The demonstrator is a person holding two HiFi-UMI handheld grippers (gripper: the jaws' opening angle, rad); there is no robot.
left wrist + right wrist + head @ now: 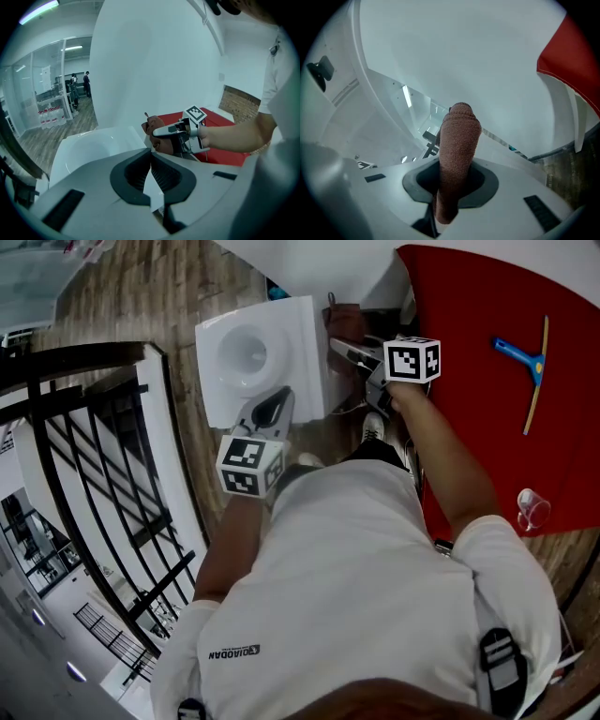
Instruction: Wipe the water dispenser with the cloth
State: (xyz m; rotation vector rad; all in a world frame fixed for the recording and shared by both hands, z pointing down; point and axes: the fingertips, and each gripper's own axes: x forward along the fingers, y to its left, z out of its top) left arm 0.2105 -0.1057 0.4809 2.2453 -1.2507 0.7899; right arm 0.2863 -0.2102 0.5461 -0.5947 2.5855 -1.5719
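Note:
The white water dispenser (281, 329) stands in front of me, its top holding a round recess. A brown cloth (343, 322) is pressed to the dispenser's right side, and my right gripper (352, 352) is shut on it. The right gripper view shows the cloth (457, 140) standing up between the pads against a glossy white surface. My left gripper (272, 413) hovers over the near edge of the dispenser's top, shut and empty. In the left gripper view the jaws (150, 157) meet at the tips, with the dispenser top (93, 150), the cloth (154, 126) and the right gripper (164, 132) beyond.
A red table (469, 427) at the right carries a blue squeegee (525, 362) and a clear plastic cup (532, 510). A black railing (84, 474) runs along the left. A white wall (309, 268) rises behind the dispenser. My shoe (373, 427) is by its base.

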